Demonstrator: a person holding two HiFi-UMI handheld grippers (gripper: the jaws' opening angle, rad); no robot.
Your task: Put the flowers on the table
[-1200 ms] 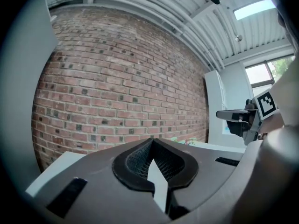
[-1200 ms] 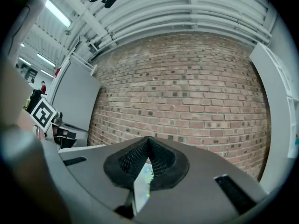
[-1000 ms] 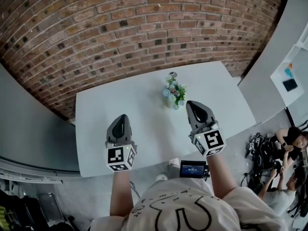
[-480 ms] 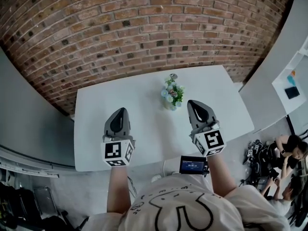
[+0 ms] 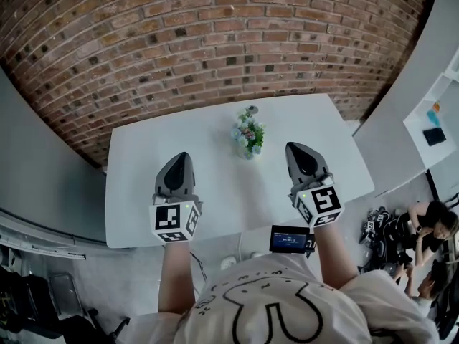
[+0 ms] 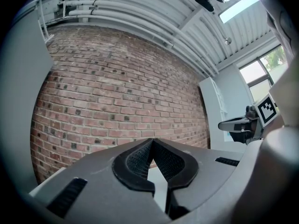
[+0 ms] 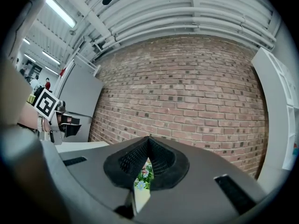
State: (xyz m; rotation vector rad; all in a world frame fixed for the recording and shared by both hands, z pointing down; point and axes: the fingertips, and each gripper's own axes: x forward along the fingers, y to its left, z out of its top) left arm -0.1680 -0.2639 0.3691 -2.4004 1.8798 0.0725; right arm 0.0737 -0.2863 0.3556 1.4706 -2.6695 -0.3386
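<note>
A small bunch of pale flowers with green leaves (image 5: 247, 133) stands upright in a little vase on the white table (image 5: 143, 192), near its far edge. My left gripper (image 5: 178, 160) hovers over the table's near left part, shut and empty. My right gripper (image 5: 298, 150) is to the right of the flowers, a short gap away, also shut with nothing in it. In the right gripper view the jaws (image 7: 148, 140) meet at the tip and the flowers (image 7: 144, 175) show below them. The left gripper view has its shut jaws (image 6: 152, 142) pointing at the brick wall.
A brick wall (image 5: 215, 41) runs behind the table. Grey panels stand at the left (image 5: 36, 170) and right (image 5: 401, 113). White shelves (image 5: 434, 117) are at the far right. People (image 5: 430, 224) sit on the floor at the lower right, among gear.
The gap between my right gripper and the flowers has widened; the gripper has drifted right. The flowers stay standing on the table. The left gripper has hardly moved.
</note>
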